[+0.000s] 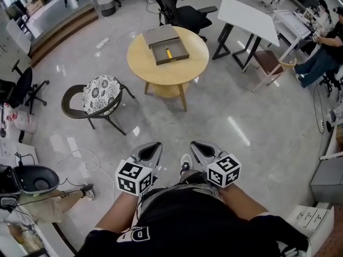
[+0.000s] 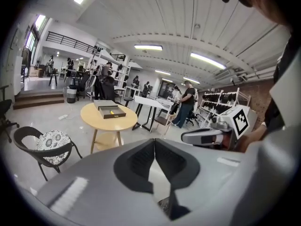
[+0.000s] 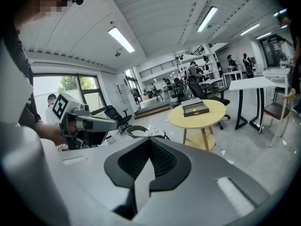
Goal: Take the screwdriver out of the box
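Far ahead of me stands a round wooden table [image 1: 144, 66] with an open grey box [image 1: 178, 54] on it, its lid [image 1: 159, 35] lying beside it. A screwdriver [image 1: 168, 53] with a yellow handle lies inside the box. Both grippers are held close to my body, well short of the table. The left gripper [image 1: 156, 145] and the right gripper [image 1: 197, 144] point side by side toward the table, jaws shut with nothing between them. The left gripper view shows the box [image 2: 112, 112] on the table [image 2: 101, 122]; the right gripper view shows the box [image 3: 195, 109] too.
A chair with a patterned cushion [image 1: 100, 95] stands on the floor left of the table. A black office chair [image 1: 182, 12] and a white folding table [image 1: 249, 17] stand behind it. A person [image 1: 321, 58] sits at the far right. Cables [image 1: 80, 159] trail over the floor at my left.
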Demonstrator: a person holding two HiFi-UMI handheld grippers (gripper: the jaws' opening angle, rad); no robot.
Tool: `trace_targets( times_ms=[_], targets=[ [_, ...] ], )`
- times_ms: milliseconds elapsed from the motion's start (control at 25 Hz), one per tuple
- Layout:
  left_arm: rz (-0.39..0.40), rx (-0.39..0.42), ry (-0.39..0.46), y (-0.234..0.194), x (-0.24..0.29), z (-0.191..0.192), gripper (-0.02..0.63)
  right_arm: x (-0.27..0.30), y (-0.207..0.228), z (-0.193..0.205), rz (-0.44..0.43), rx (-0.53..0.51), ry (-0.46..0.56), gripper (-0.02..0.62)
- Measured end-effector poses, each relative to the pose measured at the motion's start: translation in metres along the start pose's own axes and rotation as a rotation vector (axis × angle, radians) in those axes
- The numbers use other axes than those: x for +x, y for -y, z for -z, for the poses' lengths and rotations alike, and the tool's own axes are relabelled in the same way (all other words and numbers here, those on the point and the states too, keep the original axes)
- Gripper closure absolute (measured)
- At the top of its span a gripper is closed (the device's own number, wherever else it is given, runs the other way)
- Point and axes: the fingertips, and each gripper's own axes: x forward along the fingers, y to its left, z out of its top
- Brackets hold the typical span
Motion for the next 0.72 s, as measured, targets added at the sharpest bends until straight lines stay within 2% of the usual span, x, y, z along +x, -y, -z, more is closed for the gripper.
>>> trace_targets(
  times_ms=[280, 720],
  targets=[
    [-0.033, 0.010, 0.009, -0.018, 0.048, -0.046, 0.546, 0.022, 0.048, -0.039, -0.027, -0.006, 0.011, 0.594],
    [-0.067, 0.004, 0.019, -0.021, 0.118, -0.082, 0.546, 0.037, 0.122, -0.071, -0.062, -0.014, 0.018, 0.595]
  ],
)
